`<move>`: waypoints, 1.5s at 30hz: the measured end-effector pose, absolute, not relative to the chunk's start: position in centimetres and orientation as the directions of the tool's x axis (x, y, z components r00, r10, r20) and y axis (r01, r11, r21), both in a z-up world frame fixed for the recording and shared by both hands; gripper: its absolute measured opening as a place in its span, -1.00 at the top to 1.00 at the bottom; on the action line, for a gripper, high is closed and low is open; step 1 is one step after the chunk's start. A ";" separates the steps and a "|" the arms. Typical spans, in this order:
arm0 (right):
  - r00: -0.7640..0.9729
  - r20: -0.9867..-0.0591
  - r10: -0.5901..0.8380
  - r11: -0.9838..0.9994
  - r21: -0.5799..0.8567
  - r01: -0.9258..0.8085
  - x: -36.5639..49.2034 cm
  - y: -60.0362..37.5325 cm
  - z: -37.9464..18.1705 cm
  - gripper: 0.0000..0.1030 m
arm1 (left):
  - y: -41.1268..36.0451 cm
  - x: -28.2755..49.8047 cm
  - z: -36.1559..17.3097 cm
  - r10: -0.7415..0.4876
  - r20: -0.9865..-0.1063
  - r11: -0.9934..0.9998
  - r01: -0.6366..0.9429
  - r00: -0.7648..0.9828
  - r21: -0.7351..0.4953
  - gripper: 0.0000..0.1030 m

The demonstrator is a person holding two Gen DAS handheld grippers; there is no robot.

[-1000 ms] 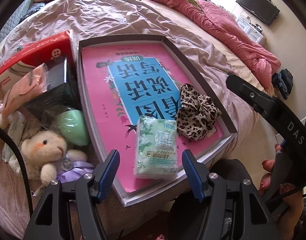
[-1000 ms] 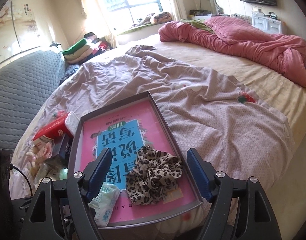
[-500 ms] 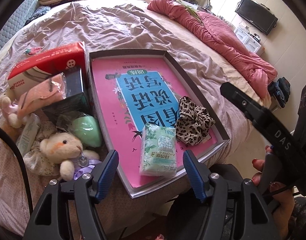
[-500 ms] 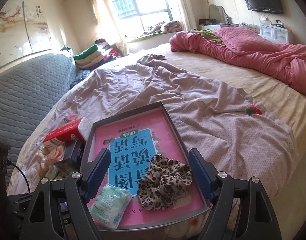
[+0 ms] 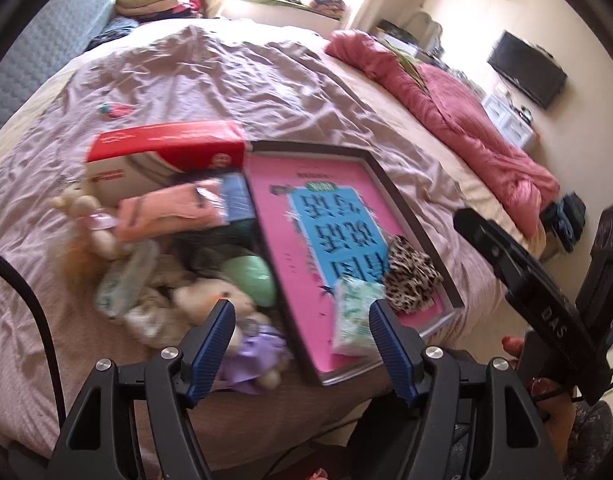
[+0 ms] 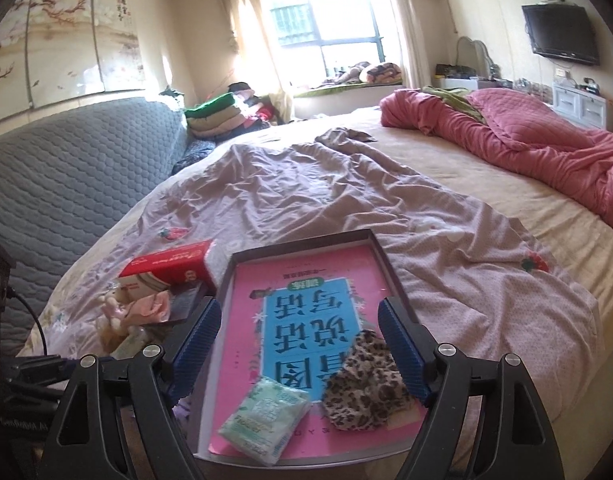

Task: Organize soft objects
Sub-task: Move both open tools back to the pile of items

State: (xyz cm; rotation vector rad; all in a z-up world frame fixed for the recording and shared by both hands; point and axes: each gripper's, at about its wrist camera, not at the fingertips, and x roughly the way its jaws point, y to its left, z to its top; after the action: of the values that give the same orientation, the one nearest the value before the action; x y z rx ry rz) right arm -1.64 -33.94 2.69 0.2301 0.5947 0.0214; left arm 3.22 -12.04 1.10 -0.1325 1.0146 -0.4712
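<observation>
Left gripper (image 5: 300, 334) and right gripper (image 6: 297, 342) (both empty) gaping

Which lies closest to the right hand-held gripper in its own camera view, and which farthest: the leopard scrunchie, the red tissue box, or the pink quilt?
From the right hand-held gripper:
1. Leopard scrunchie, in the tray, beside the right finger.
2. Red tissue box, on the bed, left of the tray.
3. Pink quilt, heaped at the bed's far right.

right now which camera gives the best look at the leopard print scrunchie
The right wrist view. There the leopard print scrunchie lies sharp and close on the pink book in the tray, only its right edge hidden behind a finger. In the left wrist view the scrunchie is smaller, off to the side and blurred by motion.
</observation>
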 end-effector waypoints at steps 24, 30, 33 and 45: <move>0.723 -0.625 0.295 0.953 0.134 -0.273 1.9 -22.5 2.1 -0.59 | 1.6 5.8 -3.7 -0.369 -0.820 0.922 0.062 0.438 -0.382 -0.34; 0.691 -0.641 0.333 0.925 0.079 -0.372 4.3 -20.7 1.6 -0.59 | 1.7 6.7 -5.2 -0.407 -0.817 0.907 0.076 0.408 -0.413 -0.34; 0.670 -0.656 0.347 0.896 0.021 -0.444 5.8 -19.5 1.1 -0.59 | 1.4 7.2 -5.7 -0.412 -0.819 0.907 0.095 0.400 -0.411 -0.35; 0.510 -0.763 0.396 0.757 -0.043 -0.652 12.6 -16.4 -1.9 -0.59 | 1.1 9.2 -7.3 -0.432 -0.825 0.901 0.129 0.363 -0.415 -0.35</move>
State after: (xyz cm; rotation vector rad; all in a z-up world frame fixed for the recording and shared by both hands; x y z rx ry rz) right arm 12.56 -16.40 -1.90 -0.3472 0.8162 0.6463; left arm 9.18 1.13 -7.32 -0.3016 1.1469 -0.3678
